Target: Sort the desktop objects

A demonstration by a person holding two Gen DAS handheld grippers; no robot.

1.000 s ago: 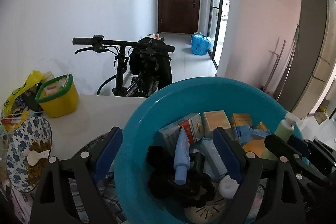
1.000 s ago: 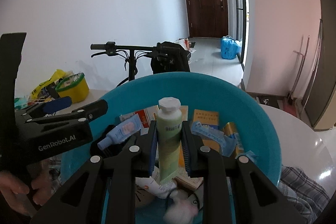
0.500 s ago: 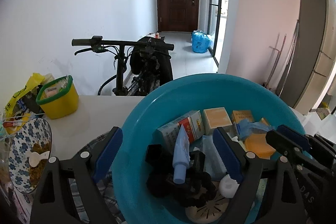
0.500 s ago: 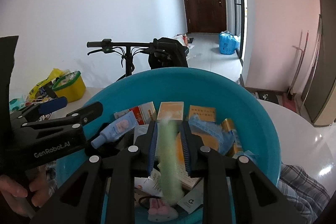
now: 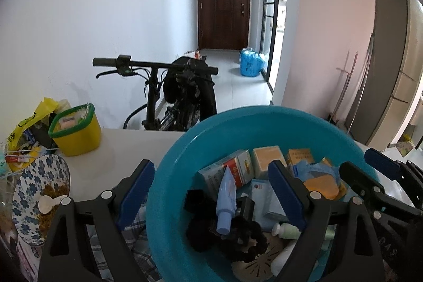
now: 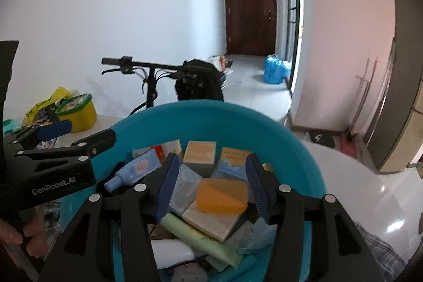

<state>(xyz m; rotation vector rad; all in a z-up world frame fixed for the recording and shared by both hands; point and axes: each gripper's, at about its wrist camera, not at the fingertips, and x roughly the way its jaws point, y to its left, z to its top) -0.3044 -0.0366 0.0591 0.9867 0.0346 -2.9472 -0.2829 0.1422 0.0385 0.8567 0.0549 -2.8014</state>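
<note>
Pale green plastic tube (image 6: 201, 242) lies slantwise in the teal plastic basin (image 6: 304, 149), just below the right gripper (image 6: 211, 186), whose empty jaws are opening, nearer than the wide-open left gripper (image 5: 211, 192)

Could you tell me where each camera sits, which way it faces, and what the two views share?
Left wrist: on the left gripper, looking forward and down into the teal basin; its open jaws straddle the near-left rim.
Right wrist: on the right gripper, facing the same way; its jaws are opening over the orange case, a person's hand at lower left.
Shared: basin, light-blue tube, yellow tub, bicycle, brown door.
</note>
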